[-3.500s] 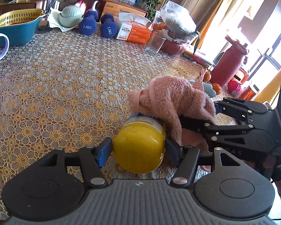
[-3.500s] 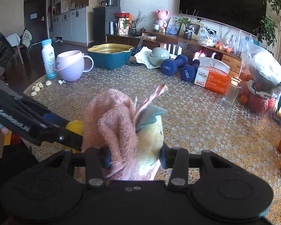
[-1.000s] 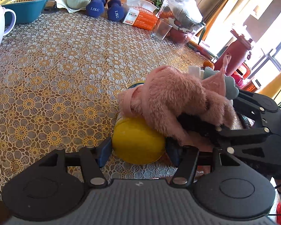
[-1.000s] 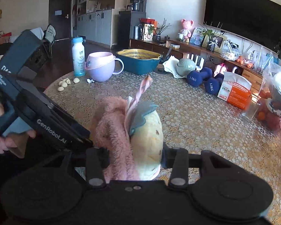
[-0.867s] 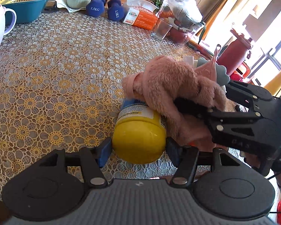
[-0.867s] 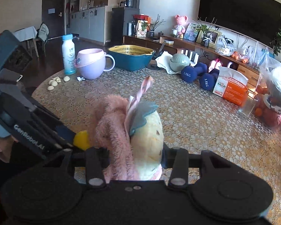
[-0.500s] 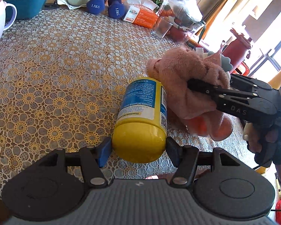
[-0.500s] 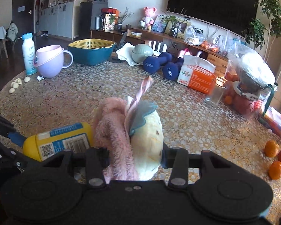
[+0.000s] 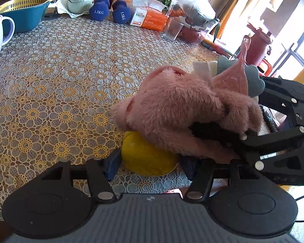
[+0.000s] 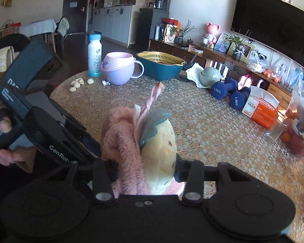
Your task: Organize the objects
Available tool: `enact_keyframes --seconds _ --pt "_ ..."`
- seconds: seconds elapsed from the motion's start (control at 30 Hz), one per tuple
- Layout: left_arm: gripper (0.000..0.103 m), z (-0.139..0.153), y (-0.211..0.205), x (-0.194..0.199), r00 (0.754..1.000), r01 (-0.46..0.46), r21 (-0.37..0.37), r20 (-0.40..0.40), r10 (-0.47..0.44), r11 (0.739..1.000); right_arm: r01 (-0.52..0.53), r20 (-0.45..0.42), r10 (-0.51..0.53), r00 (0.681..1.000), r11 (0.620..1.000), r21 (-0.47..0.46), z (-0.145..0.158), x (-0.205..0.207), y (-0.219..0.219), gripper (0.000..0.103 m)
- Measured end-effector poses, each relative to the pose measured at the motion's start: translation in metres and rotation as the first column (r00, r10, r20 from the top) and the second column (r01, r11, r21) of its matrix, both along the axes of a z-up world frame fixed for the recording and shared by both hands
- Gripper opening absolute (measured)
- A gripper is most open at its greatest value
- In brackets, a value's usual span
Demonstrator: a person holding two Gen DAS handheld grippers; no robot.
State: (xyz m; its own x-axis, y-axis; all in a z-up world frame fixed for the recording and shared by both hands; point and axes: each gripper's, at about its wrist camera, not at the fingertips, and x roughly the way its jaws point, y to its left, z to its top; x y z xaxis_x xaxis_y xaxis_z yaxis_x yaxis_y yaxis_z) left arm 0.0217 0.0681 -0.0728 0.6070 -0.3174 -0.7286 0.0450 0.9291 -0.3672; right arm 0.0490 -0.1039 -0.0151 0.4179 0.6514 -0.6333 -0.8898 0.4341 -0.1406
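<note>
A bottle with a yellow cap (image 9: 143,156) lies on the lace tablecloth (image 9: 50,93), cap towards me, and my left gripper (image 9: 150,163) is shut on it with its blue pads (image 9: 112,162) against the cap's sides. A fluffy pink plush toy (image 9: 182,109) rests across the bottle and hides its label. In the right wrist view, my right gripper (image 10: 147,169) is shut on the same toy (image 10: 121,137), pink fur on the left, cream face on the right. The left gripper's dark housing (image 10: 40,125) and a person's hand (image 10: 4,125) sit close at the left.
At the table's far side stand a white bottle (image 10: 94,54), a pink mug (image 10: 117,70), a blue basin with a yellow colander (image 10: 160,64), two blue dumbbells (image 10: 229,93), an orange box (image 10: 261,109) and a glass (image 10: 273,131). Small pale lumps (image 10: 77,84) lie near the mug.
Half a second ago the toy hung to the right of the bottle, whose label showed. My right gripper has swung it back left over the bottle. The left gripper kept still.
</note>
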Motion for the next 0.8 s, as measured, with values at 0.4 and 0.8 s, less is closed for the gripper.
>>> enact_keyframes --seconds 0.4,0.8 --pt "0.062 0.012 -0.022 -0.013 0.992 0.033 0.232 0.108 -0.059 0.972 0.101 -0.030 -0.102 0.994 0.995 -0.028 -0.009 0.053 0.006 0.045" --pt "0.065 0.001 -0.074 -0.031 0.949 0.079 0.608 0.196 -0.246 0.790 0.170 -0.043 -0.171 0.984 0.985 -0.034 -0.016 0.067 0.011 0.045"
